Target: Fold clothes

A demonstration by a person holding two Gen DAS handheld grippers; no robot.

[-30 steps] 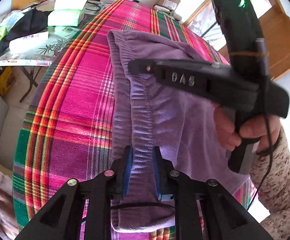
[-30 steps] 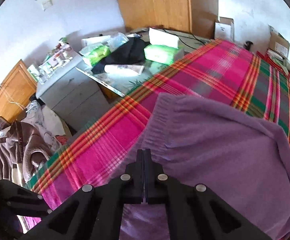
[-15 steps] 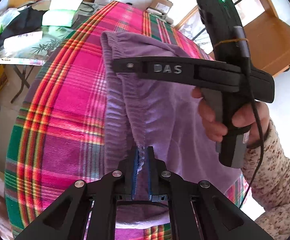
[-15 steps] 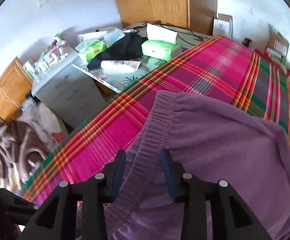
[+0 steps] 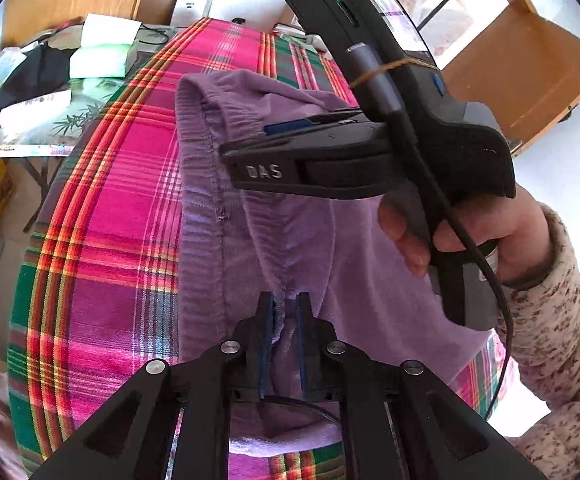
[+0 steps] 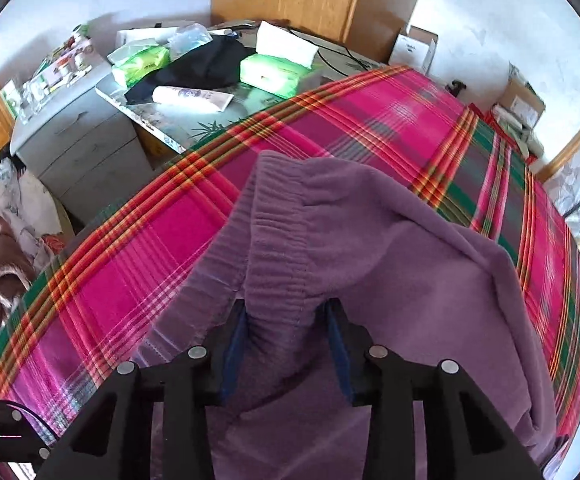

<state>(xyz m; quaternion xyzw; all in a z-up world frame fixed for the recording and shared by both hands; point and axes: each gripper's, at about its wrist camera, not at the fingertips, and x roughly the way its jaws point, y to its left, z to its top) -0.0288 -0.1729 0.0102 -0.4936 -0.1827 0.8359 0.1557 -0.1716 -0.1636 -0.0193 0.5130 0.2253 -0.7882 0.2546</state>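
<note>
Left gripper (image 5: 286,312): fingers clamped on a gathered ridge of the purple garment (image 5: 290,216). Right gripper (image 6: 286,320): fingers spread apart — the ribbed waistband lies between them, unpinched. The garment rests on the plaid cloth (image 6: 138,264), ahead of both grippers.

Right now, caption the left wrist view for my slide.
Left gripper pinches purple garment on plaid cloth; right gripper open above its waistband.
</note>
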